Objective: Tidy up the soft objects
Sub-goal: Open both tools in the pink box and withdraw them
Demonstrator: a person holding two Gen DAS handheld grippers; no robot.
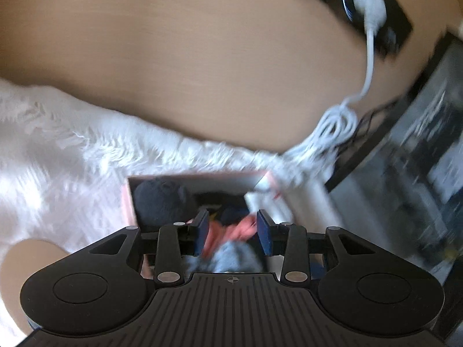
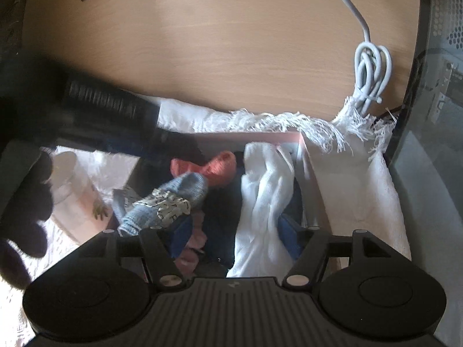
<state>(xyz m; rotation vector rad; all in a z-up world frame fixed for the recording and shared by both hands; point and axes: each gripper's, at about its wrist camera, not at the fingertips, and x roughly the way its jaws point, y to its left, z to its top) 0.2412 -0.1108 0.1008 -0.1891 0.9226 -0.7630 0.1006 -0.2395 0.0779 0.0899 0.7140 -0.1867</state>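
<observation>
A pink box [image 2: 303, 156] lies on a white fringed cloth [image 2: 260, 120] and holds soft things: a grey sock [image 2: 185, 188], a salmon-pink piece [image 2: 222, 164] and a white cloth [image 2: 269, 190]. My right gripper [image 2: 234, 234] hangs open over the box, with the white cloth draped across its right finger. In the left wrist view the box [image 1: 127, 199] shows the salmon piece [image 1: 228, 231] and grey sock [image 1: 231, 257] below my left gripper [image 1: 233, 228], which is open just above them. A dark soft item [image 1: 159, 202] sits in the box's far left corner.
The wooden table [image 2: 217, 43] stretches beyond the cloth. A coiled white cable [image 2: 370, 69] lies at the right, running to a plug [image 1: 370, 3] in a black socket strip. The left arm's dark sleeve [image 2: 101, 110] crosses the right wrist view. A dark cabinet edge [image 2: 416, 86] stands right.
</observation>
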